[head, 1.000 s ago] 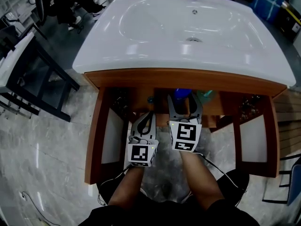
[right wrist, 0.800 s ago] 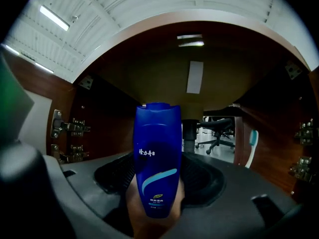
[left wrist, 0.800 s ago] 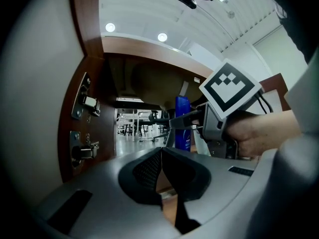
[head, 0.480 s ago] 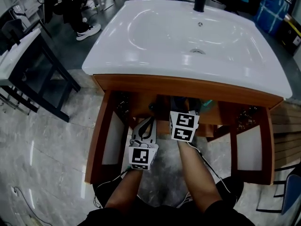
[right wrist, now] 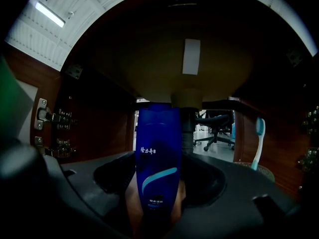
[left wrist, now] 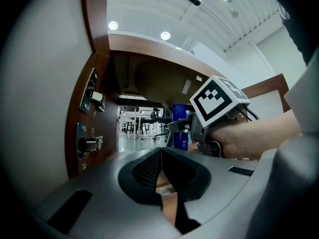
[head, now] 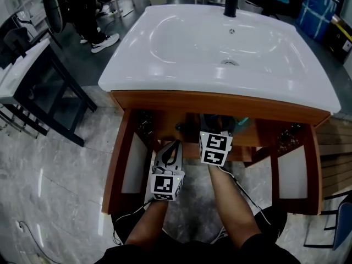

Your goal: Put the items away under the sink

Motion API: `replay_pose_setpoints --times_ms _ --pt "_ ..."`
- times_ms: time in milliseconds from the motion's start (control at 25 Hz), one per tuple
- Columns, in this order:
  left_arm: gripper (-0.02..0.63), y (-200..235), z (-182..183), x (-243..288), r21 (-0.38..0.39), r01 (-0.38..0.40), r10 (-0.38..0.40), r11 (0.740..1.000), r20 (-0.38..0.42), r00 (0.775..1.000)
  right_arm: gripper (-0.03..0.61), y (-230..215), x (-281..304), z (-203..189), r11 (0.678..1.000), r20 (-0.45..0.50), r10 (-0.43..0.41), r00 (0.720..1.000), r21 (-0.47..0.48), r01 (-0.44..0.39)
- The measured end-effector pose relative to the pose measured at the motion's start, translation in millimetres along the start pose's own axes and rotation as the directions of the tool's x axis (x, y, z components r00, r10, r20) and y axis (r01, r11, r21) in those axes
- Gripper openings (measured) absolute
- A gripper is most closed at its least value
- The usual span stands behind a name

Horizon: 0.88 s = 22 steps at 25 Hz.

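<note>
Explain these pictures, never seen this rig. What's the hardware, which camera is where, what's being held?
No robot here: a person holds a pair of hand-held tongs in each hand, and the marker cubes are part of them. The head view looks down from the person's head at a white sink on a wooden cabinet with its doors open. The other two cameras ride on the tongs and look along them. The left tongs are closed and empty, held level at the cabinet mouth. The right tongs reach inside under the basin, clamped on an upright blue bottle. A toothbrush stands to the bottle's right.
</note>
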State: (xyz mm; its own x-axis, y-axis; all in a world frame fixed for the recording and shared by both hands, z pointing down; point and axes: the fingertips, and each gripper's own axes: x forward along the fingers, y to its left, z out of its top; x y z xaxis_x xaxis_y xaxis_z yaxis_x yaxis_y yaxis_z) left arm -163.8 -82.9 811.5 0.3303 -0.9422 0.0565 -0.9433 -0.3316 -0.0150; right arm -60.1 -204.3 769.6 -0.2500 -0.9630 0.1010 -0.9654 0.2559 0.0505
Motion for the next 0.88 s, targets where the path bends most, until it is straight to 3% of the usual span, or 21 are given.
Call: replay_pose_setpoints --times_ms 600,880 --pt "0.021 -7.2 10.7 -1.0 0.006 0.019 -0.019 1.0 0.021 1.0 0.336 5.1 -9.0 5.4 0.999 0.01 0.045 0.999 0.0 -0.045" --pt "0.021 -9.6 14.4 -1.1 -0.003 0.022 -0.022 1.0 0.035 0.999 0.342 6.3 -44.1 17.2 0.999 0.073 0.051 0.996 -0.001 -0.051"
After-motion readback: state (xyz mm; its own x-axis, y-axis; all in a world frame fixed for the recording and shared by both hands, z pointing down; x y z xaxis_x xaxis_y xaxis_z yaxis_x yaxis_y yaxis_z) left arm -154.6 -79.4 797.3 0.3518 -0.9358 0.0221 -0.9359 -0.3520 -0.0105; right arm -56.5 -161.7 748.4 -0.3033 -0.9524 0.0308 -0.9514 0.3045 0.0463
